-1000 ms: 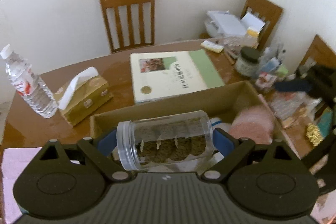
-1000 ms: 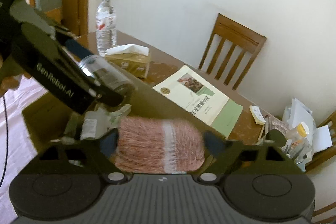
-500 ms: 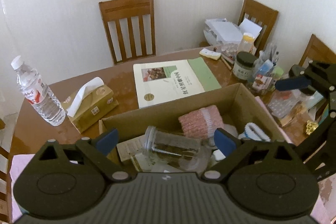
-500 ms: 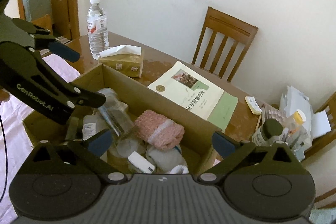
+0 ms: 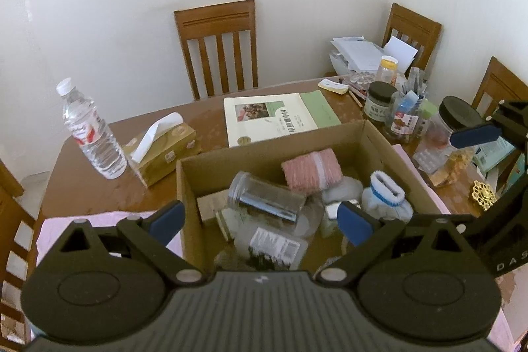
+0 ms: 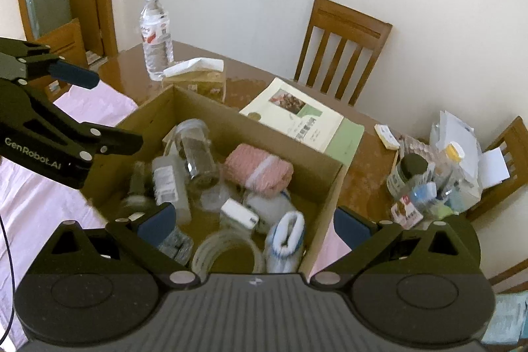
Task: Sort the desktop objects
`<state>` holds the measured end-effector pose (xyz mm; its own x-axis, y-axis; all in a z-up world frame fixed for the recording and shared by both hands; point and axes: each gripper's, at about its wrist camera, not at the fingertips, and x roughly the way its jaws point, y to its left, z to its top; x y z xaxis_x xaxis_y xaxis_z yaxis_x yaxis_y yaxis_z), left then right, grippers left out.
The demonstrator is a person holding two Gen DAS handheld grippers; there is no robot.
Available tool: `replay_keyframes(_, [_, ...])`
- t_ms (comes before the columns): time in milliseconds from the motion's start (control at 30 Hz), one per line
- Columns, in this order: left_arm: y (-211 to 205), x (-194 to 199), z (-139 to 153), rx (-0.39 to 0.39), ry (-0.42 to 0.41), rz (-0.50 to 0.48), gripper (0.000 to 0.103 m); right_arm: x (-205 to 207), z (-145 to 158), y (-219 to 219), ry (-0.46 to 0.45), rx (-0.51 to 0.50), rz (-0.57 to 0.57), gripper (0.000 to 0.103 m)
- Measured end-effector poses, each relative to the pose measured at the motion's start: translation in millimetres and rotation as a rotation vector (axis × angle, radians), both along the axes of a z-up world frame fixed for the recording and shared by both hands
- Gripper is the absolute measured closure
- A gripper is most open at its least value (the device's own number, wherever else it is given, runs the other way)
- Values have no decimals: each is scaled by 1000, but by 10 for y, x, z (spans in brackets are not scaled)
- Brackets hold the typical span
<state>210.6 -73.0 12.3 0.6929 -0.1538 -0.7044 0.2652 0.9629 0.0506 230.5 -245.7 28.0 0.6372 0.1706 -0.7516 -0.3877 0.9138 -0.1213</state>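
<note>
Both tongs hang spread wide and empty over the box (image 5: pixel 184 187): the left tongs (image 5: pixel 260 220) above the jar (image 5: pixel 265 198), the right tongs (image 6: pixel 252 225) above a sock (image 6: pixel 285 240). The jar lies on its side in the box, touching the pink roll (image 5: pixel 312 169). Beyond stand a book (image 5: pixel 274 119), tissues (image 5: pixel 165 150) and a bottle (image 5: pixel 90 134) on the table (image 5: pixel 82 187).

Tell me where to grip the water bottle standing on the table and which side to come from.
Grip the water bottle around its ribbed clear body, about at the label, probably coming level from the near open side. It stands upright beside the tissue box, which seems to crowd one flank, and the round body should fit between wide jaws better than the small white cap.
</note>
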Motion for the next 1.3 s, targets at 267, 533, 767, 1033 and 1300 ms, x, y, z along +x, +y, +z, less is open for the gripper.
replay_keyframes(267, [45, -382, -57, 14, -15, 44, 2, -289, -16, 55, 44, 14, -5, 0])
replay_keyframes(533, [119, -606, -152, -18, 24, 107, 2, -498, -31, 108, 95, 36, -68, 0])
replay_keyframes(767, [142, -707, -117, -49, 49, 154, 2, -615, -7, 91, 138, 132, -209, 0])
replay_keyframes(1033, [164, -765, -20, -67, 70, 182, 3, -783, 23, 108, 132, 207, -316, 0])
replay_keyframes(1300, [159, -781, 5, -87, 87, 185, 3, -822, 64, 72, 130, 208, -359, 0])
